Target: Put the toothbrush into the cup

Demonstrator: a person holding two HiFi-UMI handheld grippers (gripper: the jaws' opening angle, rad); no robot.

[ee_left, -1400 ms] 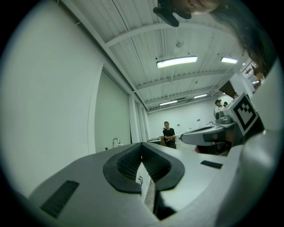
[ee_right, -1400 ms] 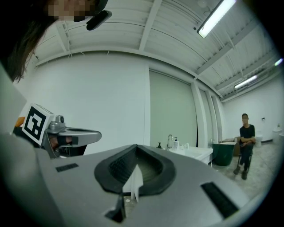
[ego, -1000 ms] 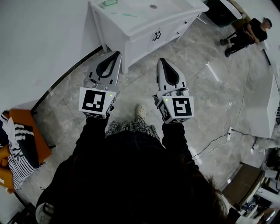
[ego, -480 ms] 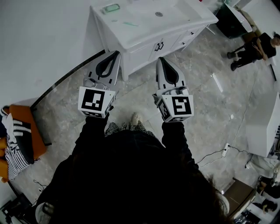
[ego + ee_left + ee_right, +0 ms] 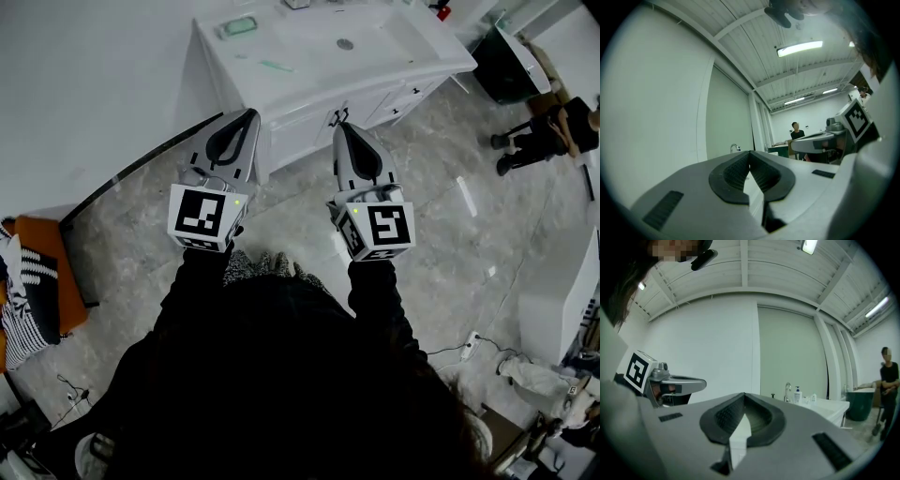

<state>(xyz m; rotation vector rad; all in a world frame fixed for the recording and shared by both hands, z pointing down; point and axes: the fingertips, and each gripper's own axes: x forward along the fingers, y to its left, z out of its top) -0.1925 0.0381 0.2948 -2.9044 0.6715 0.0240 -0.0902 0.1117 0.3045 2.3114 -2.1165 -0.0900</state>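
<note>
While level and side by side, left gripper and right gripper, fingers together, empty

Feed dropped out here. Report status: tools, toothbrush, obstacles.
Left tool shut, empty; right tool shut, empty. Thin pale green toothbrush lies on white vanity countertop, untouched. Cup not made out. Nothing blocking the approach.

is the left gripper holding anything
No, in the left gripper view the left gripper has its jaws closed tip to tip with nothing between them.
</note>
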